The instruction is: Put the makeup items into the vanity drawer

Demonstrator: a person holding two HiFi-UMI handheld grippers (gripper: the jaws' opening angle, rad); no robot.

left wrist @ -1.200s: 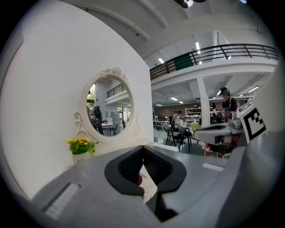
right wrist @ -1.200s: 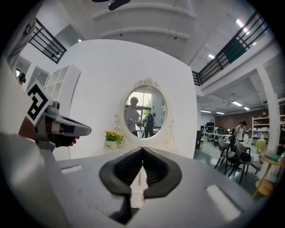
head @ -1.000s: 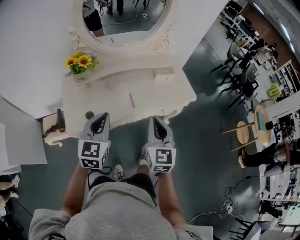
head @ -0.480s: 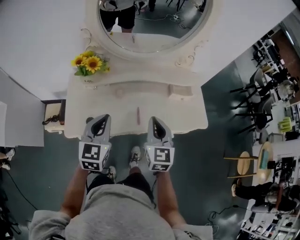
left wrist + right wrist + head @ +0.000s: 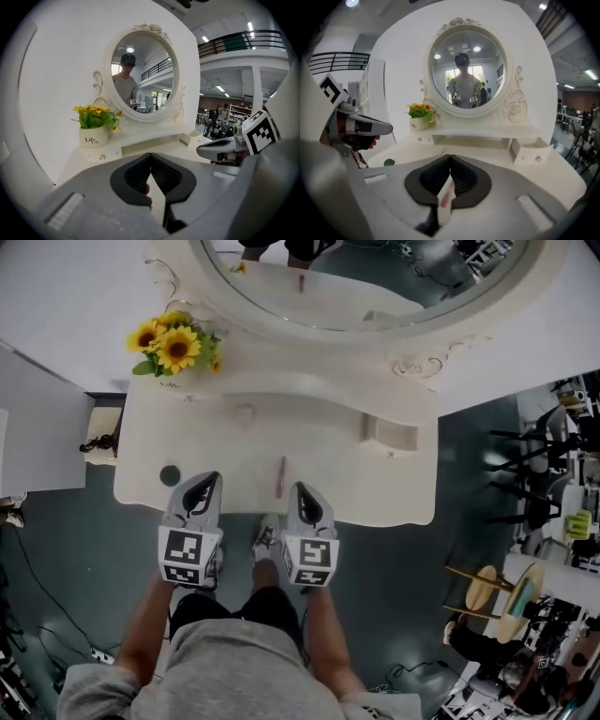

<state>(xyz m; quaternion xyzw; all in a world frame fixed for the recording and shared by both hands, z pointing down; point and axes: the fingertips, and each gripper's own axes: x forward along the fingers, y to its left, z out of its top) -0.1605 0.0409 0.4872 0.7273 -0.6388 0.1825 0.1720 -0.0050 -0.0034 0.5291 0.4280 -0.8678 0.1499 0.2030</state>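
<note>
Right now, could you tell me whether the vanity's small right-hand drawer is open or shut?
Open: the drawer stands pulled out, and its hollow inside shows from above in the head view.

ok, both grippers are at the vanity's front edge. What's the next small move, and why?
Probably open the right gripper and ease it left onto the pink stick. Its jaws are shut with nothing gripped, the stick lies loose on the vanity just beside its tip, and the small drawer on that side stands open.
</note>
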